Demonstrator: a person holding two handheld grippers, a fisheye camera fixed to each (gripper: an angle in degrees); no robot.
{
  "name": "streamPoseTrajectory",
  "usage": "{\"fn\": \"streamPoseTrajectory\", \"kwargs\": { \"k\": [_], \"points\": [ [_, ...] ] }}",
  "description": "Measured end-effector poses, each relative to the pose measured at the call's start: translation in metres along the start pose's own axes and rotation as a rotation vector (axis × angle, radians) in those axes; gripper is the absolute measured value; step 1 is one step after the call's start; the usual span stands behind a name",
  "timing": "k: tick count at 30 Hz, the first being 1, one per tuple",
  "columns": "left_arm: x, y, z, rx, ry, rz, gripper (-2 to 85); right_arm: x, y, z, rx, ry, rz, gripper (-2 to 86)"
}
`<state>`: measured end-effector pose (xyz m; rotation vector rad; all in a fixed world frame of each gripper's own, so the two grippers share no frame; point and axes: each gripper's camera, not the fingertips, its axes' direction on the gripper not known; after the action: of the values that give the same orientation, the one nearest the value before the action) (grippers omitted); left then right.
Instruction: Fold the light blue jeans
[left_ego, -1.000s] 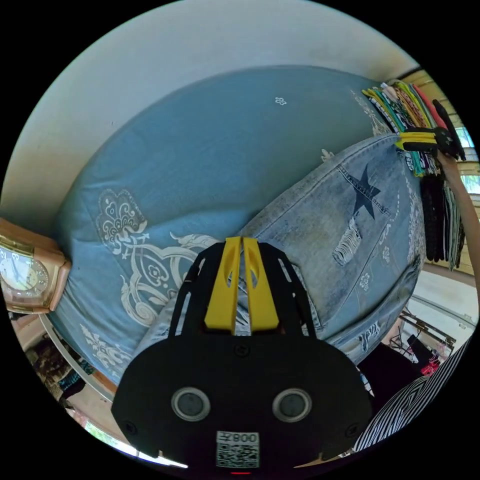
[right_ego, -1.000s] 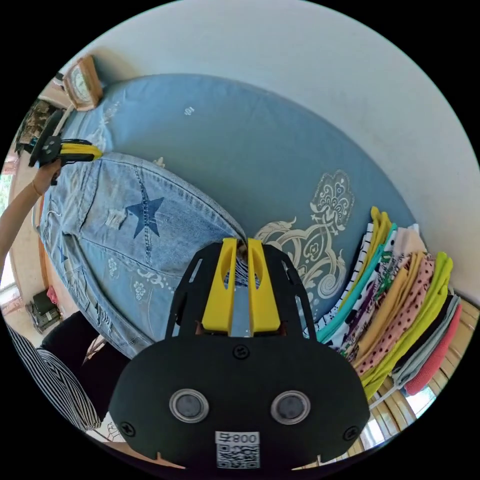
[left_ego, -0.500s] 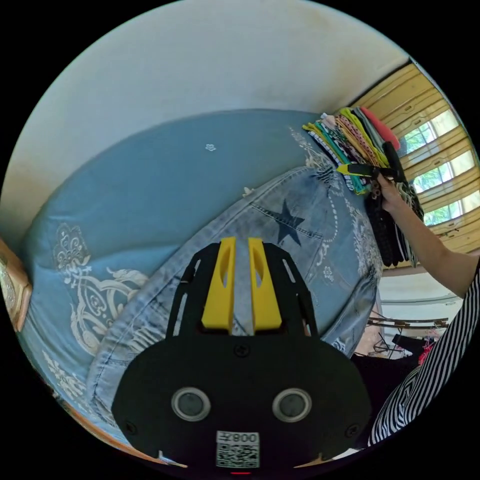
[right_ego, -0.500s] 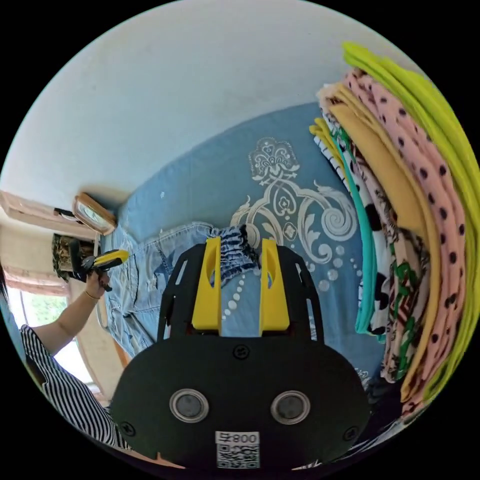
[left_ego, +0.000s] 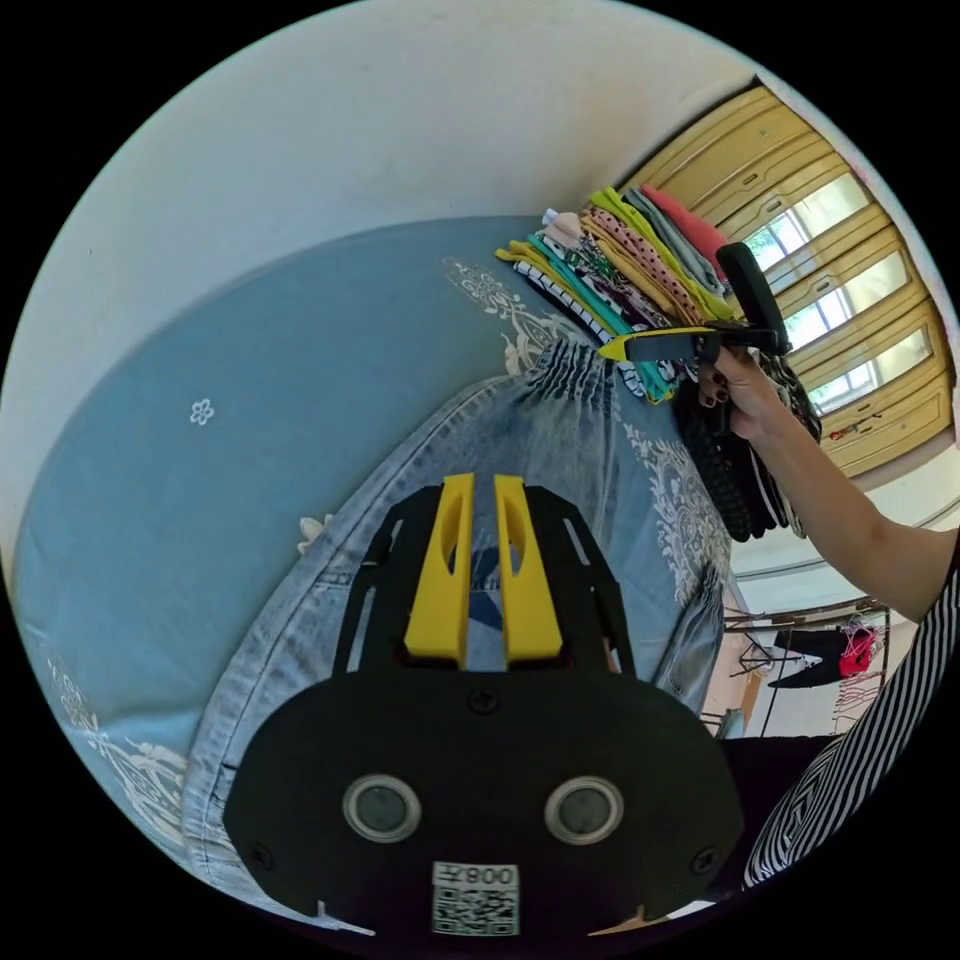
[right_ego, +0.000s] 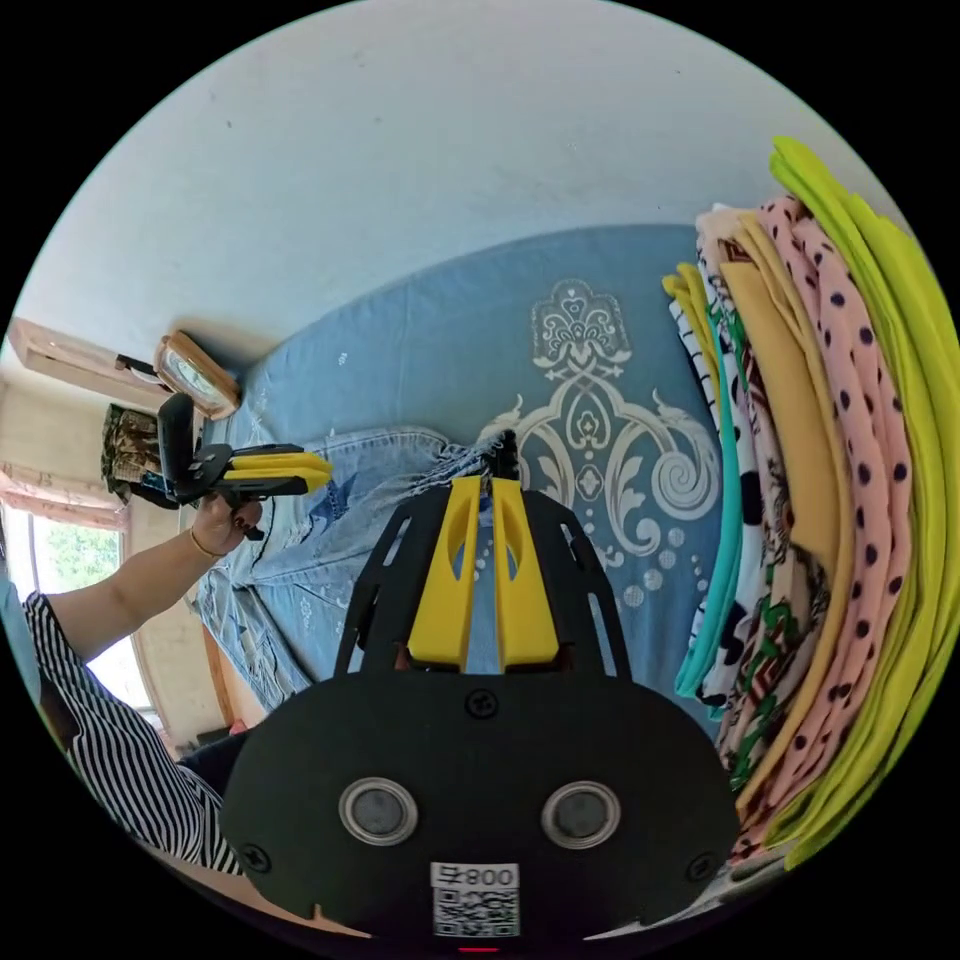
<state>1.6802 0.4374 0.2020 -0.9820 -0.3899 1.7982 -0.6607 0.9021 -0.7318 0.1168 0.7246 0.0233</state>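
We hover both yellow-jawed grippers, left (left_ego: 484, 482) and right (right_ego: 487, 487), jaws nearly together and empty, over light blue denim jeans (left_ego: 600, 470).

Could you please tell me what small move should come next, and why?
Probably open the right gripper and lower it onto the hem: the jeans lie stretched out on the bed, and its jaws hang shut just short of that hem.

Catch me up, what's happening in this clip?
A person is folding light blue jeans on a bed with a blue patterned cover. The left gripper hangs above the denim, jaws nearly together with nothing between them. The right gripper sits at the frayed hem; whether it grips is unclear. A stack of folded clothes sits beside.
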Motion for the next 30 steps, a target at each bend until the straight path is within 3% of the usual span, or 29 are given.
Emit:
{"fn": "streamPoseTrajectory", "kwargs": {
  "k": [7,12,16,20,25,30],
  "points": [
    [-0.002,-0.025,0.061,-0.097,-0.037,0.011,1.6,0.023,0.009,0.041,-0.143,0.092,0.043,0.9],
    [-0.017,-0.015,0.065,-0.045,0.004,-0.057,0.8,0.048,0.033,0.037,-0.038,-0.027,0.122,0.7],
    [-0.006,-0.016,0.061,0.029,0.046,0.032,0.5,0.049,0.044,0.023,0.069,0.020,0.133,0.7],
    [0.004,-0.030,0.084,-0.013,-0.126,0.079,0.3,0.038,0.056,0.011,0.169,-0.044,0.074,1.0],
    [-0.009,-0.029,0.101,-0.035,-0.146,0.065,0.2,0.019,0.047,0.060,-0.006,0.083,-0.008,0.6],
    [-0.015,-0.014,0.105,0.012,-0.169,0.086,0.1,-0.001,0.050,0.075,0.018,0.259,-0.081,0.1]
  ]
}}
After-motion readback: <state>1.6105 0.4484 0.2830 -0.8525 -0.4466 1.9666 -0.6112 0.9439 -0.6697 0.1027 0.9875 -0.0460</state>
